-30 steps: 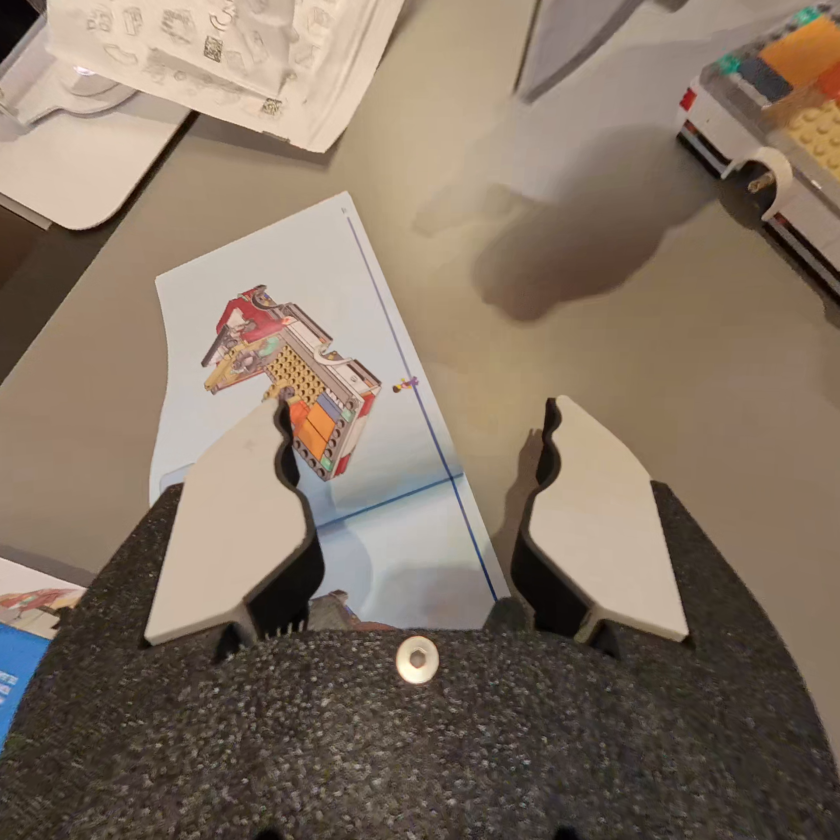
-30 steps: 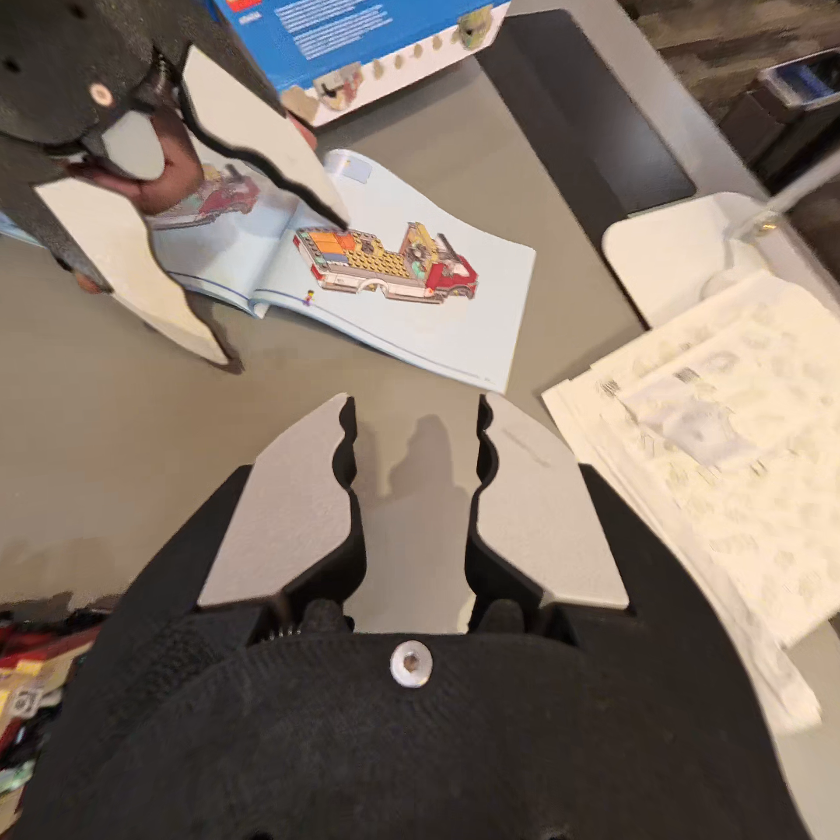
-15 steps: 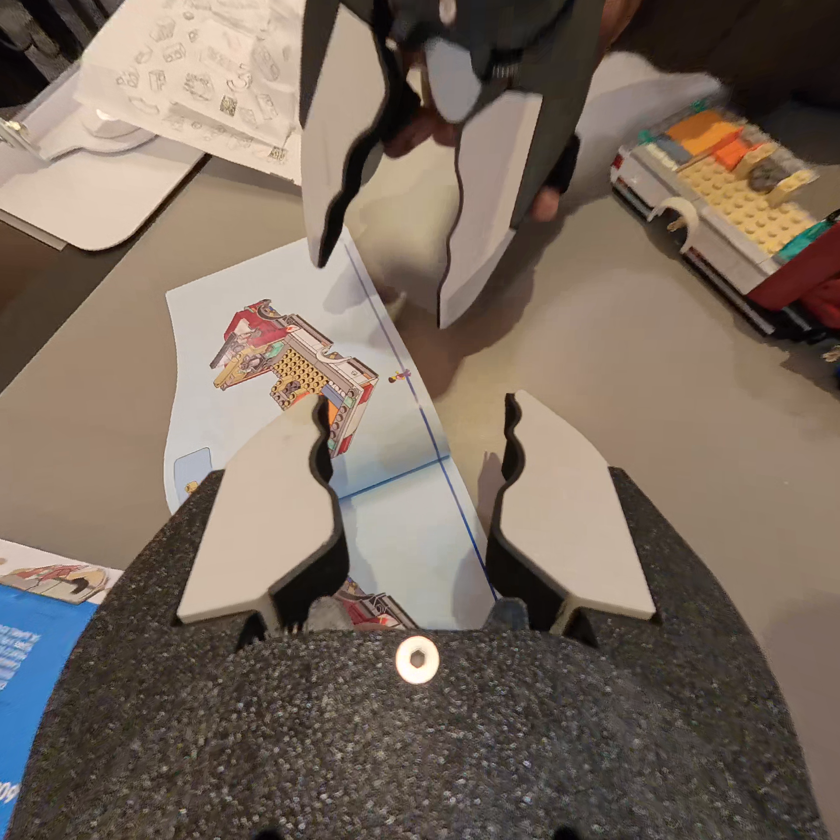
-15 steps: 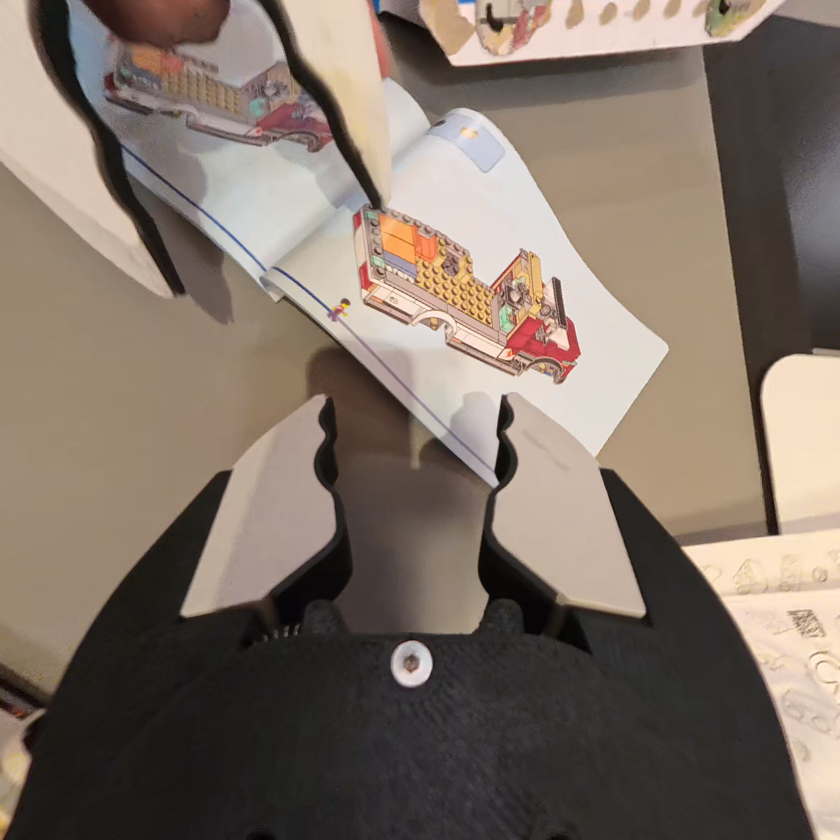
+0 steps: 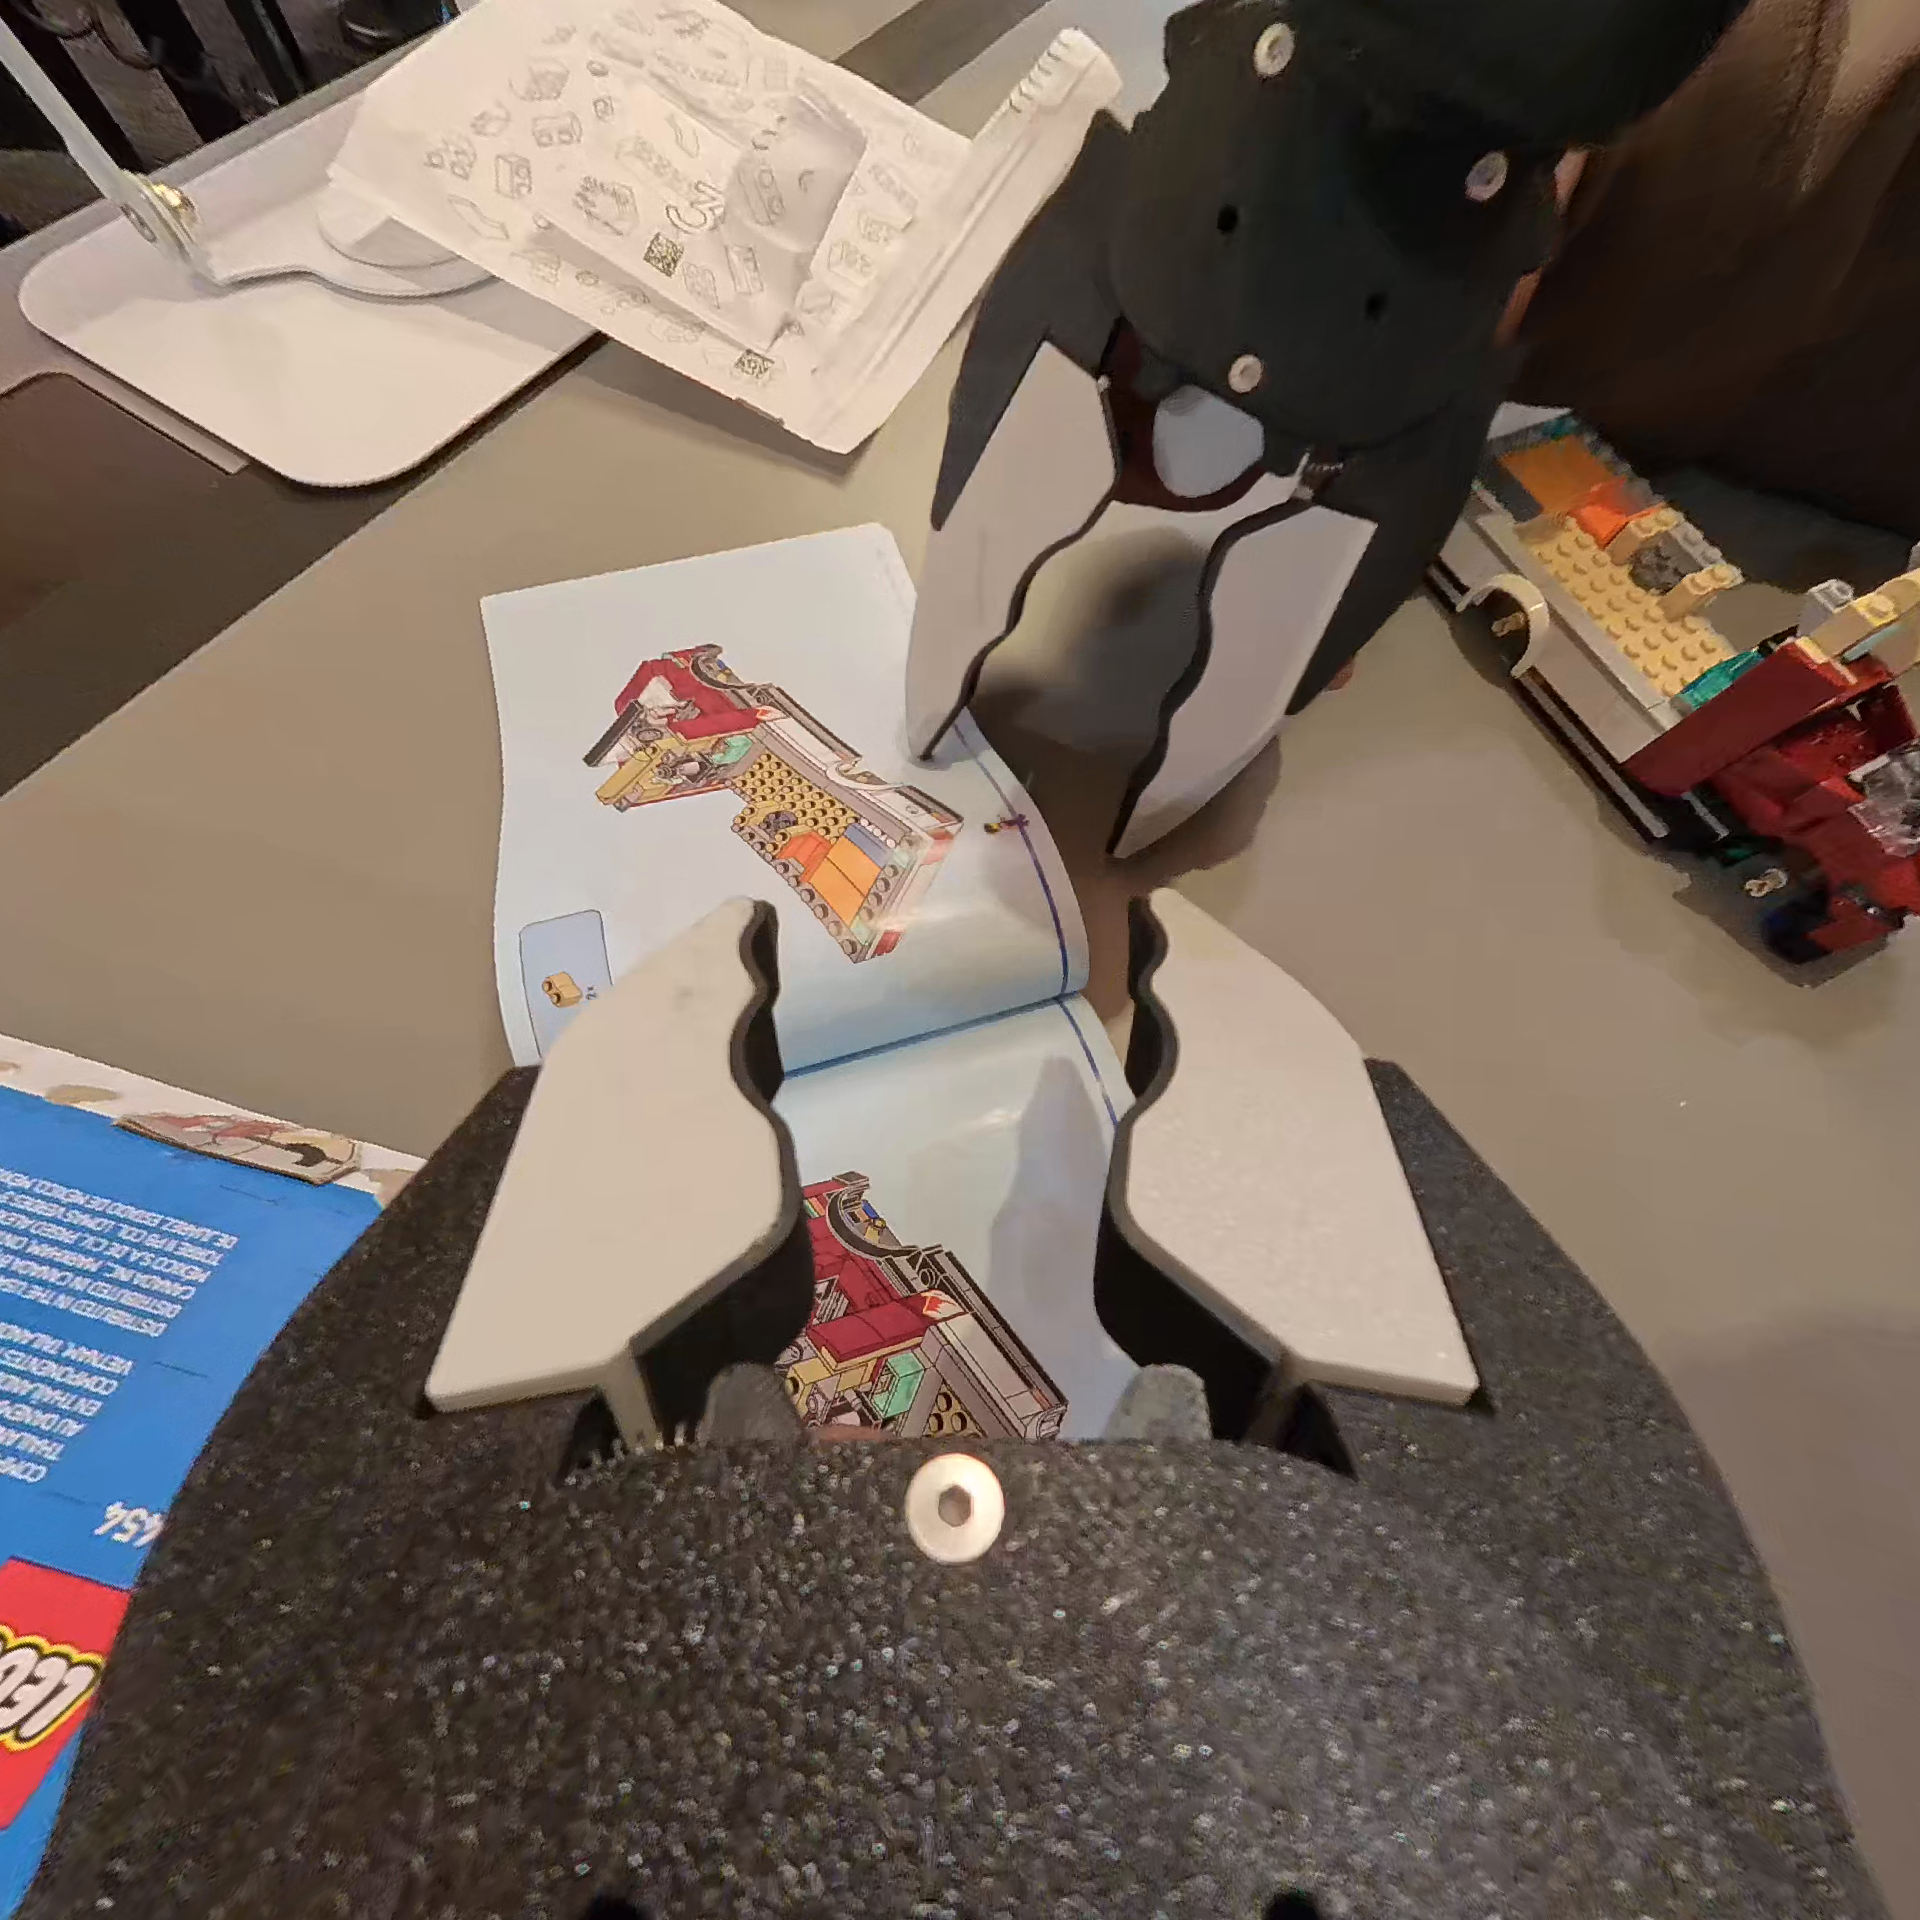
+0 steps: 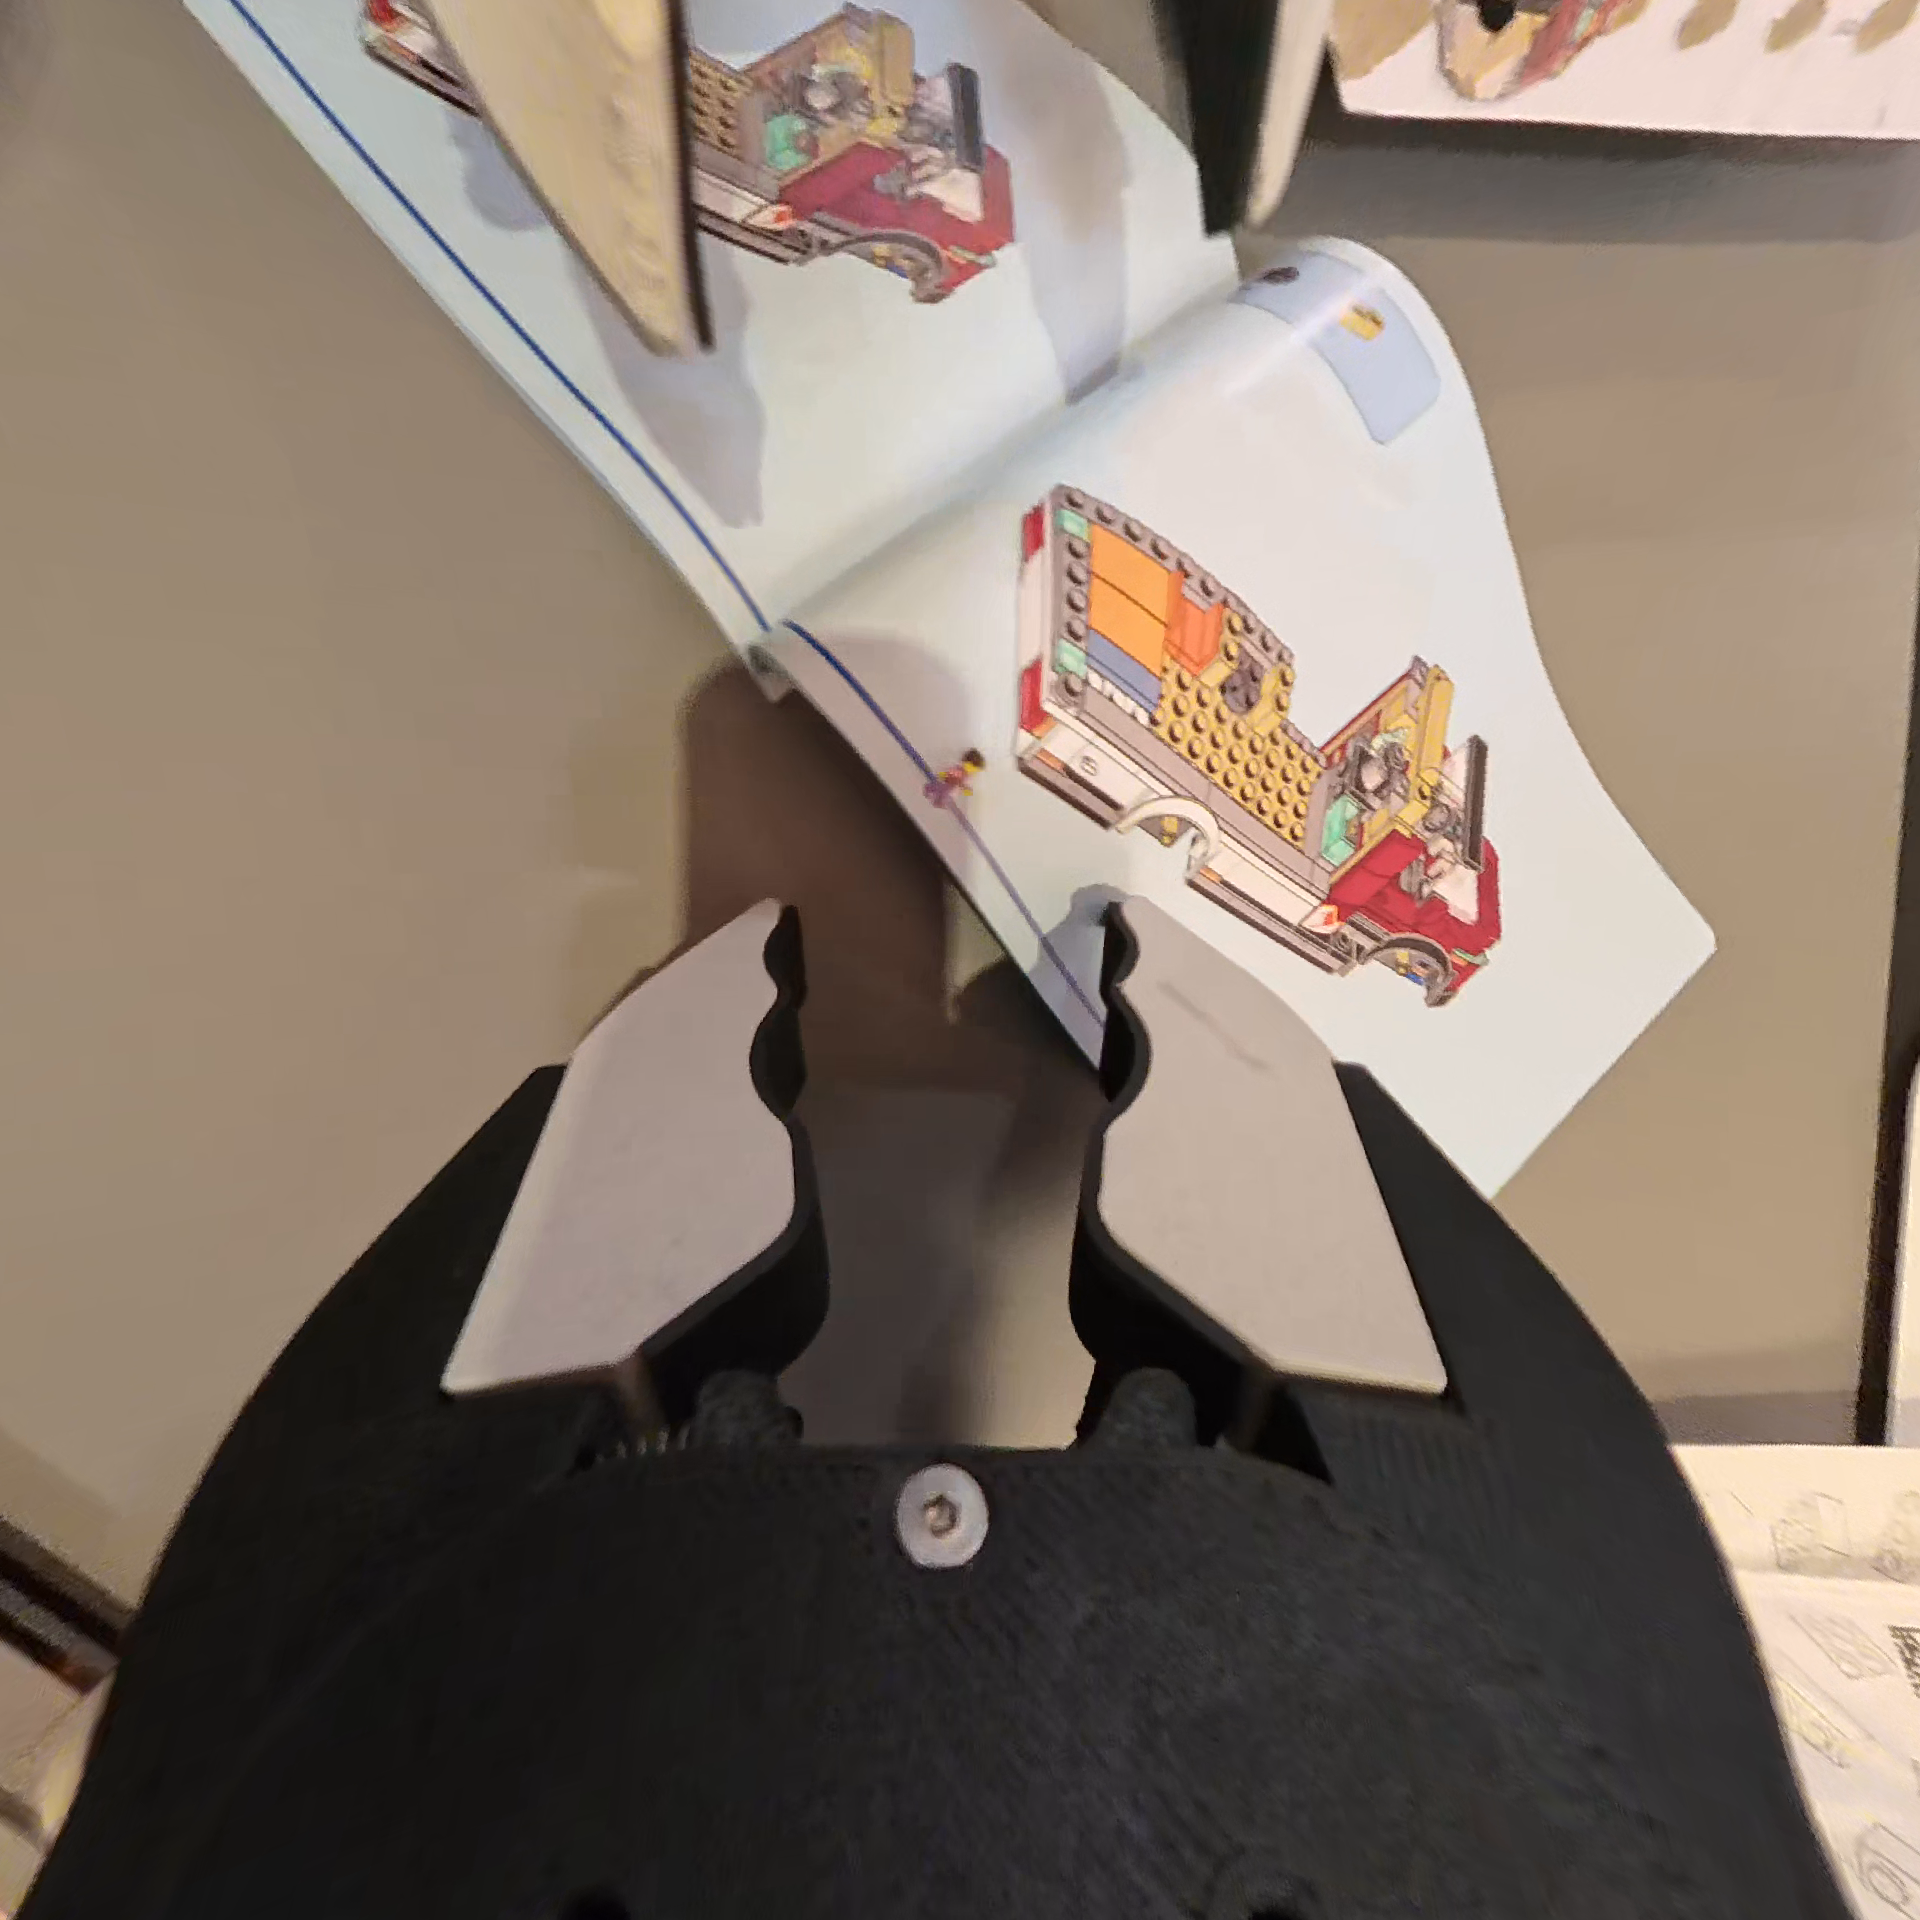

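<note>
An open light-blue instruction booklet (image 5: 727, 831) with pictures of a red brick truck lies on the grey-brown table (image 5: 260, 831). My left gripper (image 5: 951, 914) is open above the booklet's fold and near page, with nothing between its pads. My right gripper (image 6: 948, 920) is open at the far page's lifted side edge. That edge runs between its fingers, the right finger (image 6: 1195, 1091) lies over the page, and the pads do not press on it. In the left wrist view the right gripper (image 5: 1023, 800) points down, one fingertip (image 5: 930, 743) at the page and the other beside it. The booklet (image 6: 1247, 520) and the left gripper (image 6: 951, 275) also show in the right wrist view.
A partly built brick truck (image 5: 1662, 644) stands at the right. A blue box (image 5: 135, 1351) lies at the near left. White printed paper bags (image 5: 675, 208) rest on a white lamp base (image 5: 260, 343) at the far left, and the bags (image 6: 1829, 1662) also show at lower right of the right wrist view. My right fingertips sit around 9 cm from my left ones. From either gripper's tips it is about 20 cm to the partly built brick truck (image 5: 1662, 644).
My right gripper has come in from the right to the booklet's far page edge. My left gripper's jaws have narrowed, and it has drawn back over the fold.
</note>
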`<state>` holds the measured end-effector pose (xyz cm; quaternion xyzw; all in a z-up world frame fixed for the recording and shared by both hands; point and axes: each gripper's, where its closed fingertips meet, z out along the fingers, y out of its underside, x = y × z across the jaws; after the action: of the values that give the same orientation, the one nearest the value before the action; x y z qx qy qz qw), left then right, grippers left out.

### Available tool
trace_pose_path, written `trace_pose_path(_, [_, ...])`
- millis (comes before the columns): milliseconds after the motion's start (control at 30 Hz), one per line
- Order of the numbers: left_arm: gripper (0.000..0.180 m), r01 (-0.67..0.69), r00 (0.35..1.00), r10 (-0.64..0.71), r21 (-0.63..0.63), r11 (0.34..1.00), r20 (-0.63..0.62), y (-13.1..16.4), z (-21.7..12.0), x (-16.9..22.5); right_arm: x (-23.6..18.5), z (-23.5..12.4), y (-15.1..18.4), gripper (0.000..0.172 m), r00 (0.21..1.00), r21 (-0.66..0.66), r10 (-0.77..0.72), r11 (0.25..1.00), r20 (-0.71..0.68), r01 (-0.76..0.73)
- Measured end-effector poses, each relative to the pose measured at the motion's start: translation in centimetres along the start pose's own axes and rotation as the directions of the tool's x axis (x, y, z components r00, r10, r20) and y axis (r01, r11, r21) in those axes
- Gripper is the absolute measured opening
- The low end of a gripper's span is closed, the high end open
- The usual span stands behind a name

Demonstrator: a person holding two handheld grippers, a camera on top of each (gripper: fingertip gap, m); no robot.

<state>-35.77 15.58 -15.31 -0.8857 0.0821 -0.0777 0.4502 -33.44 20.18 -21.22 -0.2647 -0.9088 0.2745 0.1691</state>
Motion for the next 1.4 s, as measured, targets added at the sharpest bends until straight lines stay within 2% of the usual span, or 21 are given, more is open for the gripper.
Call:
trace_pose_path(167, [0.067,-0.033,0.999,0.033,-0.055,0.998,0.004,0.8,0.4,0.3,-1.2,-0.1,-0.7,0.053,0.999,-0.003,-0.035,0.999,0.021,0.035])
trace_pose_path(367, [0.076,-0.130,0.991,0.134,-0.131,0.983,0.023,1.8,1.2,1.0,-2.4,-0.2,-1.7,0.051,0.997,0.019,-0.059,0.998,0.042,0.059])
trace_pose_path(467, [0.080,-0.169,0.982,0.180,-0.154,0.974,0.062,1.8,1.5,1.0,-2.8,-0.3,-2.2,0.051,0.997,0.034,-0.063,0.998,0.051,0.062])
trace_pose_path(700, [0.085,-0.149,0.964,0.190,-0.211,0.966,0.189,1.8,2.0,0.5,-3.3,-0.4,-3.2,0.051,0.996,0.076,-0.070,0.995,0.057,0.065])
trace_pose_path(867, [0.083,-0.087,0.947,0.158,-0.250,0.964,0.280,2.8,2.4,-0.2,-3.5,-0.2,-3.5,0.051,0.996,0.081,-0.076,0.994,0.053,0.071])
trace_pose_path(1100, [0.073,-0.038,0.922,0.109,-0.193,0.980,0.373,2.7,1.4,-0.2,-3.3,0.0,-3.7,0.050,0.996,0.097,-0.078,0.993,0.038,0.074])
trace_pose_path(1233, [0.074,0.016,0.916,0.051,-0.164,0.986,0.398,3.0,1.1,-0.2,-3.2,0.0,-3.7,0.050,0.997,0.104,-0.075,0.992,0.028,0.072])
trace_pose_path(1400, [0.074,0.091,0.893,-0.031,-0.112,0.989,0.450,3.8,0.6,0.0,-2.1,-0.9,-3.6,0.053,0.996,0.112,-0.076,0.990,-0.053,0.081])
